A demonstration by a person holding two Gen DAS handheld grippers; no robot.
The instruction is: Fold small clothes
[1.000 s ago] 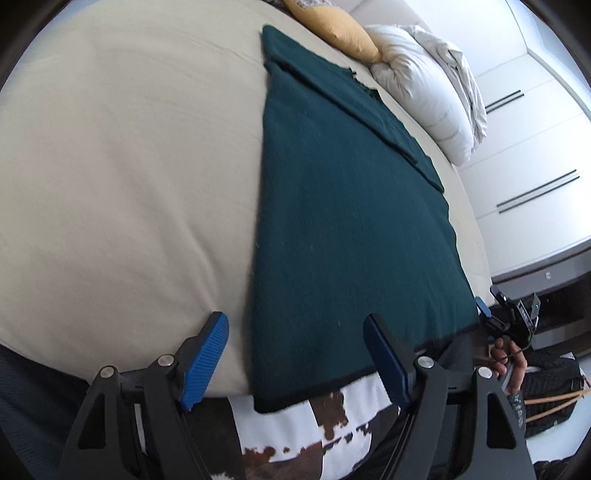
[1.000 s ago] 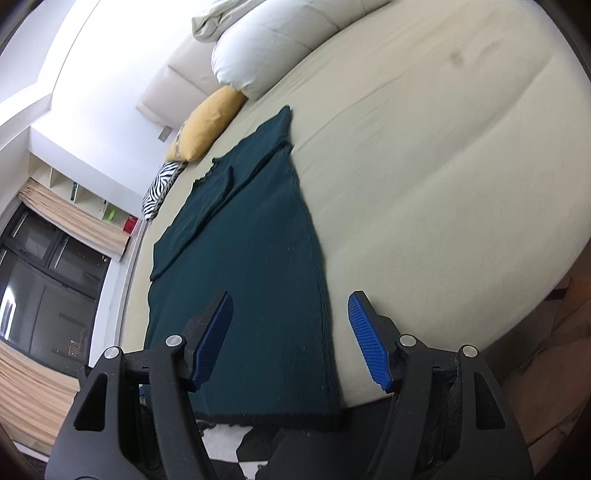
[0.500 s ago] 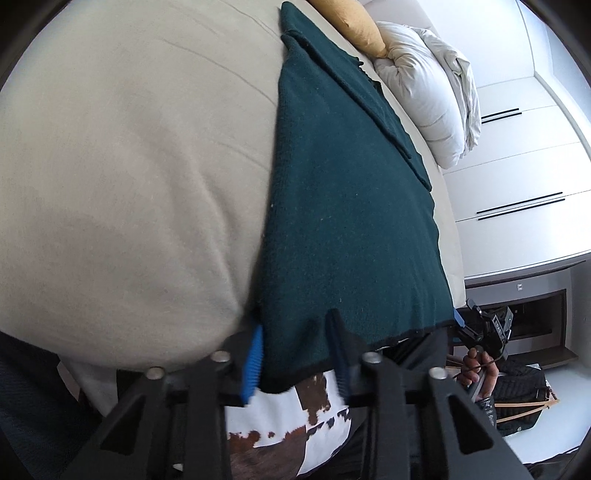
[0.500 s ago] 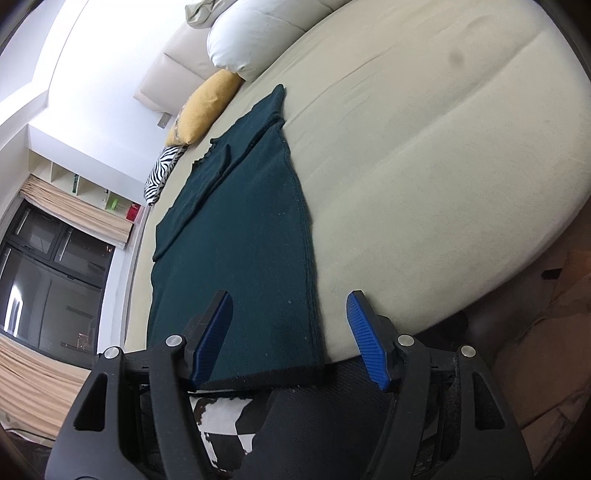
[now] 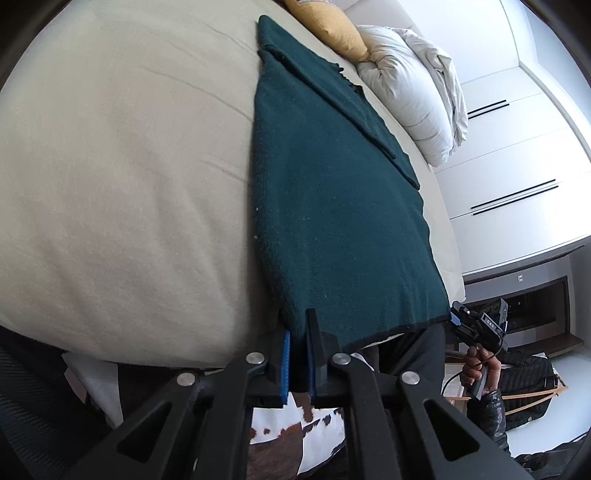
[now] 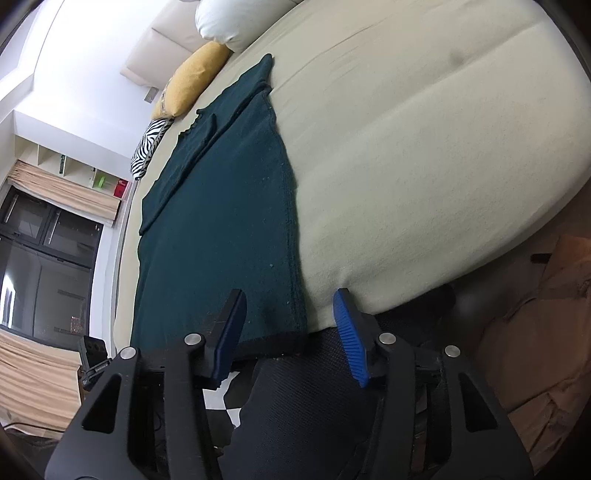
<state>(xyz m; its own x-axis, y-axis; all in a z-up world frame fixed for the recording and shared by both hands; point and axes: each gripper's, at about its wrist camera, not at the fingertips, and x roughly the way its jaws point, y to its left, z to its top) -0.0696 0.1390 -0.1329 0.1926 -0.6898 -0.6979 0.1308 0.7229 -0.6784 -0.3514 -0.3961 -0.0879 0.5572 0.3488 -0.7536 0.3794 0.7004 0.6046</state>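
Observation:
A dark green knit garment point(image 5: 332, 206) lies flat along the cream bed point(image 5: 122, 177), its hem at the near edge. My left gripper point(image 5: 298, 332) is shut on the garment's near left hem corner. In the right wrist view the same garment point(image 6: 221, 221) shows, and my right gripper point(image 6: 290, 314) is open, its blue pads straddling the near right hem corner without closing on it. The right gripper point(image 5: 476, 326) and the hand holding it also show in the left wrist view.
A yellow cushion point(image 5: 328, 26) and white pillows point(image 5: 410, 96) lie at the bed's far end, with a zebra cushion point(image 6: 147, 147). White wardrobe doors point(image 5: 517, 166) stand to the right. A cowhide rug point(image 5: 295, 443) lies below the bed edge. A window point(image 6: 44, 258) is at left.
My left gripper moved in and closed on the garment's left hem corner. My right gripper moved closer to the right hem corner and stayed open.

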